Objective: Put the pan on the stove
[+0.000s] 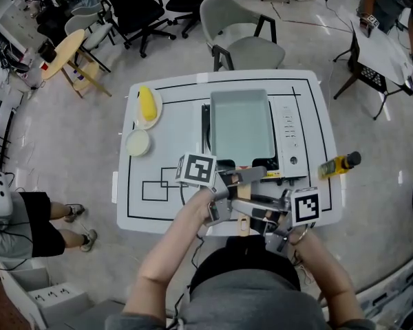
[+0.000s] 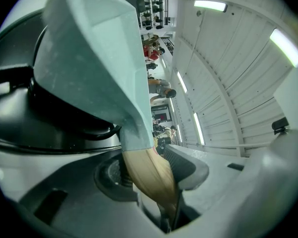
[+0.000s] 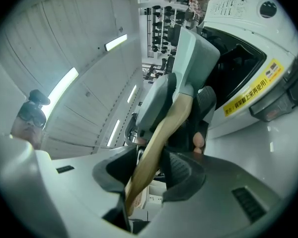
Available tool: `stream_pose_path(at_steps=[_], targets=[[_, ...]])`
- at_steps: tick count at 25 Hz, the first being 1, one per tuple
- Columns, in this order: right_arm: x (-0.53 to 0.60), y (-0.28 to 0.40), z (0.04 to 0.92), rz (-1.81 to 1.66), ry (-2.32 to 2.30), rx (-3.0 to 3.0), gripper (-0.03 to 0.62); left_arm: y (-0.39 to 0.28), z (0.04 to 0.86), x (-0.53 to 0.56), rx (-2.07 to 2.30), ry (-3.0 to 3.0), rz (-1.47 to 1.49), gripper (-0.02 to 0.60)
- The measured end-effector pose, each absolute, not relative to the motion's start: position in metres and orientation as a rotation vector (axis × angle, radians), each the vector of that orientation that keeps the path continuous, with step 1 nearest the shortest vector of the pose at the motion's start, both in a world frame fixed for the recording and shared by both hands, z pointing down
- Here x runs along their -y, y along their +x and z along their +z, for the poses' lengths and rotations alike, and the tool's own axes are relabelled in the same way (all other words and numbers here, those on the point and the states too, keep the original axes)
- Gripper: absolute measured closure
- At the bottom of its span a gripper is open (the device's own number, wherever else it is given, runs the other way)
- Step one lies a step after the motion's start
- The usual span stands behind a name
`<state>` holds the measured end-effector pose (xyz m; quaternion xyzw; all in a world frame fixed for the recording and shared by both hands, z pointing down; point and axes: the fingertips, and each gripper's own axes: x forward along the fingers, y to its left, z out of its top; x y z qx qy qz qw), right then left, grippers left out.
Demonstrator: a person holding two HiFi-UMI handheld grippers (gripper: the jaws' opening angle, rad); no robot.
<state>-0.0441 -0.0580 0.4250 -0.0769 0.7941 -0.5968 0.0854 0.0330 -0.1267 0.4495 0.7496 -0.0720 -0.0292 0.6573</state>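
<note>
Head view: pale green rectangular pan [image 1: 241, 126] lies over the stove [image 1: 290, 135] at mid tabletop [image 1: 166, 205], its wooden handle [image 1: 243, 225] pointing toward the person. Whether the pan base rests on the burner cannot be told. Left tongs [image 1: 253, 176] reach in from the left and cross the handle near the pan; right tongs [image 1: 246, 208] reach in from the right and cross it nearer the person. To the left of the stove, corn [image 1: 146, 104] on a plate [image 1: 158, 108], with a small bowl [image 1: 138, 143] just below it. Yellow bottle [image 1: 339, 163] lies on its side at the right edge of the tabletop. Left gripper view: left tongs [image 2: 150, 168] closed on the handle [image 2: 154, 185], pads pressing both sides; pan [image 2: 99, 58] fills the upper left, its underside above the black top of the stove [image 2: 49, 125]. Right gripper view: right tongs [image 3: 151, 170] closed on the handle [image 3: 161, 143], pads on both sides. Further along, the left tongs [image 3: 181, 105] clamp the same handle. Pan [image 3: 193, 58] sits beyond, over the stove [image 3: 248, 53], which has a white body and a yellow label.
</note>
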Motion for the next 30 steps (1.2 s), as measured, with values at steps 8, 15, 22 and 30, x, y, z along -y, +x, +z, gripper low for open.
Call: stream_pose_path(at_steps=[8,15,22,30], targets=[[0.058,-0.043,0.425,-1.794,-0.218,-2.354,0.437,0.033,0.45,0.127,0.174,1.682,-0.071,0.417],[0.058,-0.042,0.425,-1.789,-0.209,-2.358,0.442,0.033,0.451,0.127,0.178,1.684,-0.068,0.417],[0.059,-0.042,0.426,-1.793,-0.209,-2.363,0.442,0.033,0.451,0.128,0.176,1.686,-0.067,0.417],[0.055,-0.033,0.421,-1.777,-0.228,-2.385,0.407,0.033,0.45,0.127,0.177,1.681,-0.067,0.417]])
